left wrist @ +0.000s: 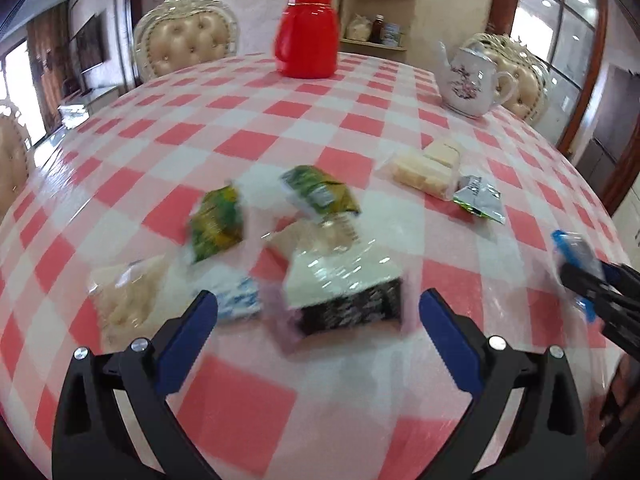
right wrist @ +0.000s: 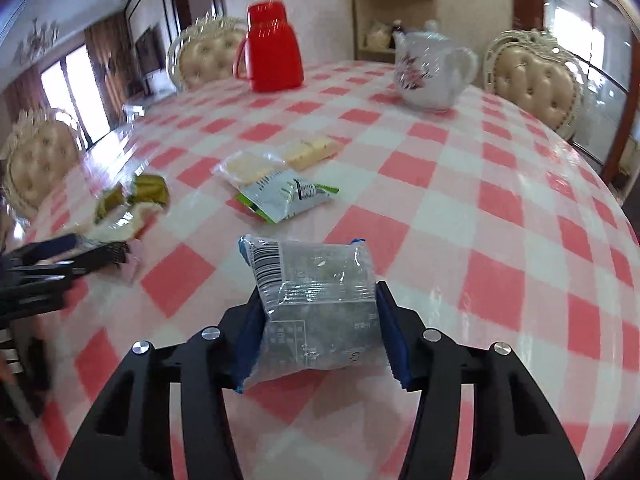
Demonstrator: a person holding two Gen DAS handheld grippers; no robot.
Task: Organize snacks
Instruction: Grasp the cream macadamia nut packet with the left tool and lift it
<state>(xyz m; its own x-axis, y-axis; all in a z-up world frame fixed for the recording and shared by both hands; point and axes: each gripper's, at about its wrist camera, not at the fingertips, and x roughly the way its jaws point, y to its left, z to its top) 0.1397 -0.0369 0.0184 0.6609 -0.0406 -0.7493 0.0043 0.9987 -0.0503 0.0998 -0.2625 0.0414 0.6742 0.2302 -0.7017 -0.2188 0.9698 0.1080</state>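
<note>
We see our right gripper (right wrist: 318, 320) closed on a clear, blue-edged snack packet (right wrist: 316, 300): both blue pads press its sides, and its barcode end points toward the far edge of the table (right wrist: 500, 208). In the left wrist view the same gripper (left wrist: 576, 276) shows at the table's right edge with blue wrapper at its tip.

Our left gripper (left wrist: 318, 312) stands with its jaws wide, the pads touching nothing. Just beyond the tips, toward the near edge, lies a blurred heap of snacks: a black-and-white packet (left wrist: 344, 296), a blue-and-white packet (left wrist: 240, 300), a clear bag of pale pieces (left wrist: 128, 300) and 2 green packets (left wrist: 216, 226) (left wrist: 320, 192).

Further in, toward the right edge, lie 2 clear packs of pale biscuits (left wrist: 424, 168), touching, and a green-and-white sachet (left wrist: 480, 200) against them.

At the far edge stand a red jug (left wrist: 308, 36) and a flowered white teapot (left wrist: 468, 80), well apart. 3 padded chairs (left wrist: 188, 40) ring the table.
</note>
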